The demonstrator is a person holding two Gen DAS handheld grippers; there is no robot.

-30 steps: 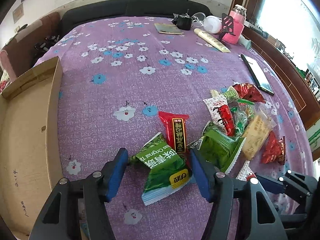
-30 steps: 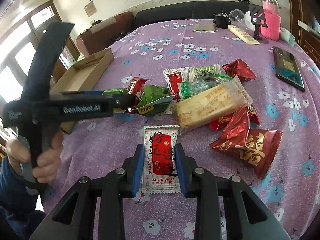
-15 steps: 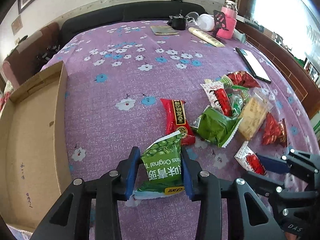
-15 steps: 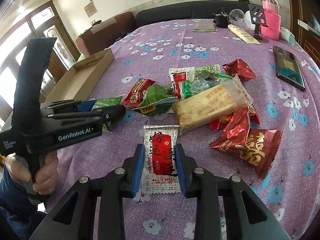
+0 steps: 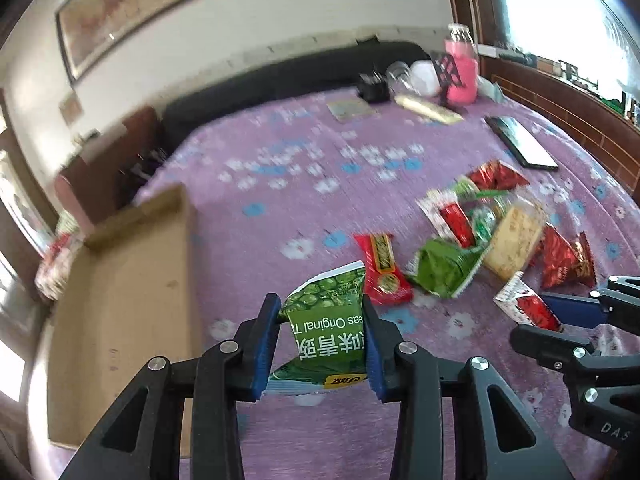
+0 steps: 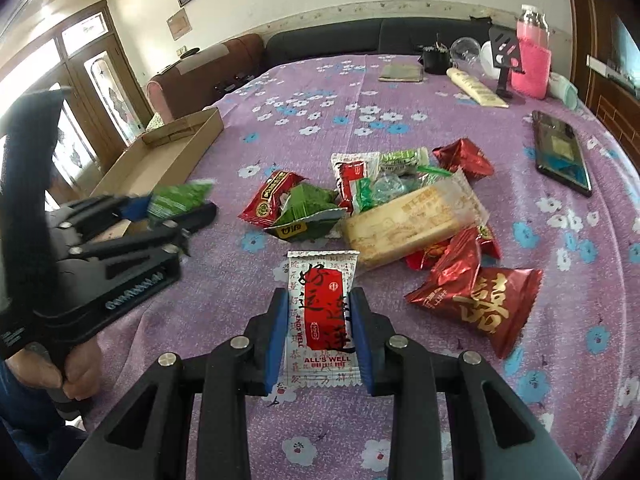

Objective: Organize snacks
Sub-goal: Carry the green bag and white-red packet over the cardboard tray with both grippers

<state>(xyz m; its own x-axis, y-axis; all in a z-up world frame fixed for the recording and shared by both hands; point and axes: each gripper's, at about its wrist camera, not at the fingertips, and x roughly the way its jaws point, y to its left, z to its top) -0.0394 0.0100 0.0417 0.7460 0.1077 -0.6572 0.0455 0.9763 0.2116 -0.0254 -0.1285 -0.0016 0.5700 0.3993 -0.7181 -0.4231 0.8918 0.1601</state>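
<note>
My left gripper point(image 5: 322, 340) is shut on a green pea snack packet point(image 5: 326, 328) and holds it above the purple cloth, right of the open cardboard box point(image 5: 120, 320). It also shows in the right wrist view point(image 6: 176, 200), near the box point(image 6: 160, 152). My right gripper point(image 6: 320, 336) is shut on a white and red "ALL'S WELL" packet point(image 6: 320, 312) lying on the cloth. A pile of snacks point(image 6: 400, 208) lies just beyond it: a green packet, red packets, a long biscuit pack.
A phone point(image 6: 560, 156) lies at the right. A pink bottle point(image 6: 530, 60), phone stand, tube and small items stand at the far edge. A dark sofa runs behind the table. A large red packet point(image 6: 476, 300) lies right of my right gripper.
My left gripper closed on the green pea packet, lifted it off the cloth and carried it left toward the box. My right gripper has stayed shut on the white and red packet.
</note>
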